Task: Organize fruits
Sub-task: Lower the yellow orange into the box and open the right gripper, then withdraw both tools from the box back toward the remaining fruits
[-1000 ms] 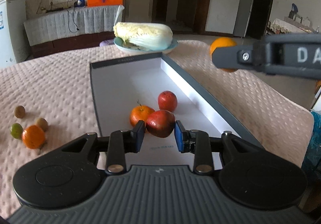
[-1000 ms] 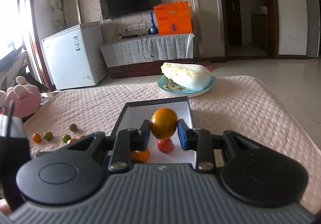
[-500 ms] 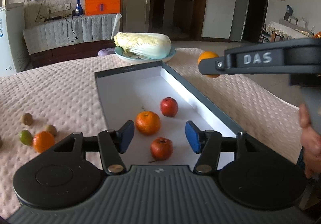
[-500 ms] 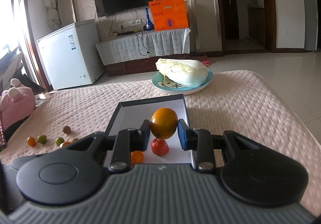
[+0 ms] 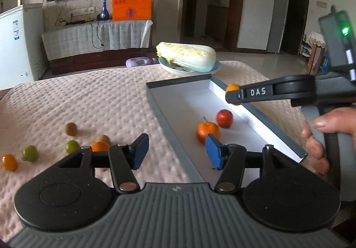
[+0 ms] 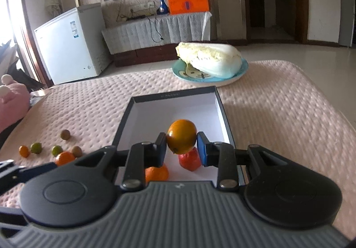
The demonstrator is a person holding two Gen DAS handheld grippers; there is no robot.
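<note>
**While my right claw carries an orange over the box, my left faces the loose fruit**

Since I go from near to far, I start at my right claw: its pads pinch a round orange from both sides, and it hangs above the near end of the box. Straight below and just beyond it lie a red fruit and a tangerine on the white floor, so I judge the drop must go a little further in, where the floor is bare. A round fruit has no long axis to mind.

My left claw stands spread with nothing between its pads, astride the box's left wall. The loose fruit on the cloth lies to its left, just beside the left finger, so this hand is plainly the nearer one for it. Further off sits the cabbage on its plate.
</note>
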